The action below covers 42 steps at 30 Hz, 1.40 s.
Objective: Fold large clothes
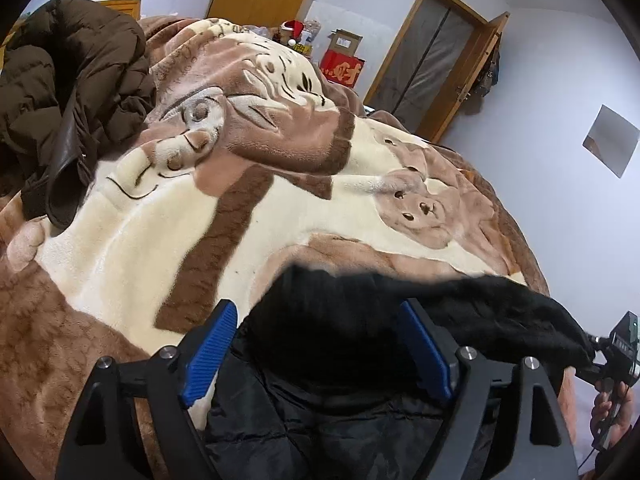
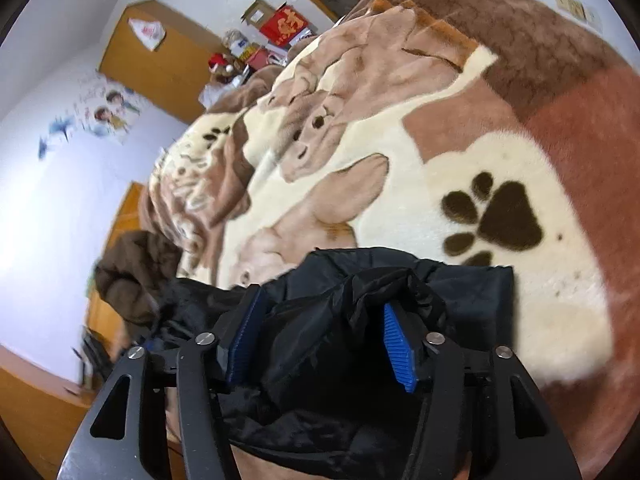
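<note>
A black padded jacket (image 1: 320,408) lies at the near edge of the bed, on a plush blanket (image 1: 160,216) patterned in cream, tan and brown with animal figures and a dark paw print (image 2: 496,216).

In the left wrist view, the left gripper (image 1: 316,344) has its jaws wide apart, blue pads facing each other. The jacket's black furry trim (image 1: 480,304) and quilted shell fill the gap between them, the fur rising between the fingertips and running off to the right. Whether the pads touch the cloth cannot be told. At the far right edge of that view, a hand holds the other gripper's handle close to the end of the fur trim.

In the right wrist view, the right gripper (image 2: 326,336) also has its jaws spread. A bunched fold of the jacket's smooth black fabric sits between the blue pads, humped up near the right pad, with the rest spreading forward onto the blanket.

A brown puffer coat (image 1: 68,92) lies heaped at the far left of the bed, well apart from the black jacket.
</note>
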{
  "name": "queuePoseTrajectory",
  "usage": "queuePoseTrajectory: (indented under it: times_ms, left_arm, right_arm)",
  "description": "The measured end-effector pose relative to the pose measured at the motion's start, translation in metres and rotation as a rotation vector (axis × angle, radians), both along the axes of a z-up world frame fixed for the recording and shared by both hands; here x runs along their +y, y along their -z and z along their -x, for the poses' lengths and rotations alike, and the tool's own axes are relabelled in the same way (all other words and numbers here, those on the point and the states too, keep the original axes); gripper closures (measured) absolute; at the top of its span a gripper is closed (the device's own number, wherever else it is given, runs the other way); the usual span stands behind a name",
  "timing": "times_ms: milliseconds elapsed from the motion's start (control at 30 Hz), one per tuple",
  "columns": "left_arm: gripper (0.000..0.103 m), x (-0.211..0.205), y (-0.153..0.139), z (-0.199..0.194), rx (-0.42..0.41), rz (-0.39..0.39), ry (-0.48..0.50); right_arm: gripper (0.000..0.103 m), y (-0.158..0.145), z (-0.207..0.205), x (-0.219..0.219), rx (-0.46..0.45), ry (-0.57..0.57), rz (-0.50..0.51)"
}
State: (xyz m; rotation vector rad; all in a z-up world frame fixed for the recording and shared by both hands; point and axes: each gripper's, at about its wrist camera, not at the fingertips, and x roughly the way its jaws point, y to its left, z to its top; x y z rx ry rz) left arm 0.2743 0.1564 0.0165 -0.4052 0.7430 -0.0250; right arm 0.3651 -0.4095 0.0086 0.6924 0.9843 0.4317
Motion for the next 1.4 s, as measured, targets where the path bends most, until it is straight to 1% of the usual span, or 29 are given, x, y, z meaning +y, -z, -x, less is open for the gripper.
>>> queuePoseTrajectory:
  times_ms: [33,100,167,300,400,467,600,633,700,733,800,833,900,1000,1033,1100,1167,1267,1300,1333,1400]
  left_arm:
    - [0.018,-0.003,0.001,0.001,0.003,-0.002,0.006]
    - [0.019,-0.010,0.005,0.002,0.007,0.003,0.022]
    - [0.018,-0.020,0.011,0.004,0.014,0.009,0.048]
    - [0.018,-0.047,0.023,0.006,0.035,-0.009,0.108]
    - [0.018,-0.066,0.031,0.004,0.047,-0.020,0.145]
    - [0.019,-0.077,0.036,0.004,0.052,-0.024,0.168]
    - [0.019,-0.099,0.043,0.006,0.055,-0.031,0.215]
    - [0.019,-0.103,0.044,0.007,0.051,-0.036,0.228]
    - [0.018,-0.116,0.049,0.005,0.047,-0.074,0.257]
    - [0.018,-0.122,0.053,0.001,0.052,-0.109,0.260]
    - [0.018,-0.130,0.066,-0.013,0.067,-0.170,0.254]
    - [0.018,-0.130,0.072,-0.021,0.077,-0.186,0.242]
    - [0.018,-0.127,0.079,-0.035,0.101,-0.185,0.220]
    - [0.018,-0.125,0.074,-0.046,0.120,-0.186,0.212]
    - [0.018,-0.124,0.069,-0.046,0.105,-0.194,0.216]
    - [0.018,-0.118,0.062,-0.045,0.068,-0.241,0.207]
    - [0.019,-0.105,0.064,-0.053,0.074,-0.295,0.172]
    - [0.018,-0.080,0.079,-0.073,0.126,-0.308,0.116]
    - [0.016,-0.073,0.084,-0.078,0.136,-0.311,0.102]
    - [0.015,-0.067,0.091,-0.083,0.149,-0.307,0.085]
    - [0.011,-0.058,0.103,-0.088,0.157,-0.279,0.061]
  right_arm:
    - [0.041,0.001,0.000,-0.001,0.003,0.015,-0.008]
    - [0.041,-0.001,0.003,0.001,-0.008,0.024,0.012]
    - [0.041,-0.005,0.007,0.001,-0.036,0.039,0.028]
    - [0.041,-0.017,0.012,-0.004,-0.113,0.071,0.085]
    - [0.041,-0.022,0.018,0.002,-0.168,0.060,0.144]
    - [0.041,-0.020,0.022,0.010,-0.196,0.036,0.179]
    - [0.041,0.005,0.030,0.046,-0.201,-0.057,0.291]
    - [0.041,0.015,0.032,0.058,-0.200,-0.085,0.334]
    - [0.041,0.034,0.034,0.076,-0.197,-0.126,0.412]
    - [0.041,0.045,0.030,0.087,-0.191,-0.136,0.474]
    - [0.041,0.058,0.022,0.094,-0.189,-0.127,0.557]
    - [0.041,0.063,0.016,0.096,-0.193,-0.116,0.584]
    - [0.041,0.069,0.003,0.093,-0.182,-0.098,0.597]
    - [0.041,0.067,-0.008,0.089,-0.158,-0.079,0.632]
    - [0.041,0.063,-0.008,0.088,-0.161,-0.079,0.645]
    - [0.041,0.056,-0.003,0.091,-0.192,-0.082,0.661]
    - [0.041,0.055,-0.005,0.095,-0.213,-0.091,0.703]
    - [0.041,0.066,-0.024,0.096,-0.180,-0.092,0.716]
    - [0.041,0.071,-0.031,0.097,-0.168,-0.091,0.731]
    - [0.041,0.080,-0.039,0.096,-0.154,-0.089,0.755]
    - [0.041,0.092,-0.047,0.094,-0.130,-0.084,0.745]
